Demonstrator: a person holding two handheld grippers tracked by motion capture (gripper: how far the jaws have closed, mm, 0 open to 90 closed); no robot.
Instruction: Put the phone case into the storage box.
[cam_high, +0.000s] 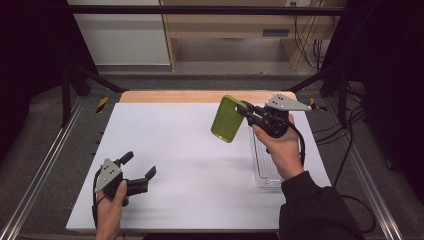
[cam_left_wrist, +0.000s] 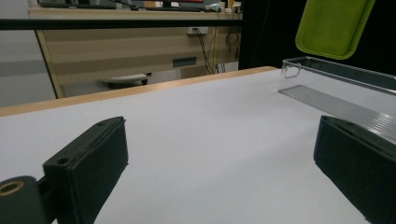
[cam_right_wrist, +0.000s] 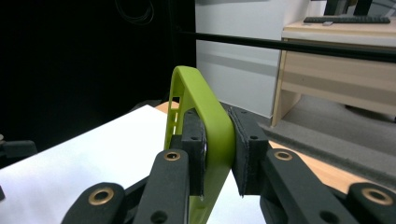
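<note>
While clamped: green lid (cam_high: 227, 119) above table (cam_high: 190, 150).

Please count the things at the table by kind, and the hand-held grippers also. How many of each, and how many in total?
Green soft rectangular phone case with rounded corners: 1
Clear plastic rectangular tray: 1
Black hand-held gripper: 2, the left hand-held gripper open and free, the right hand-held gripper shut on the case's edge
Total: 4

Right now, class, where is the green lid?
In the high view the green lid hangs in the air at the far right of the table, clamped in the right gripper, just left of the clear box.
</note>
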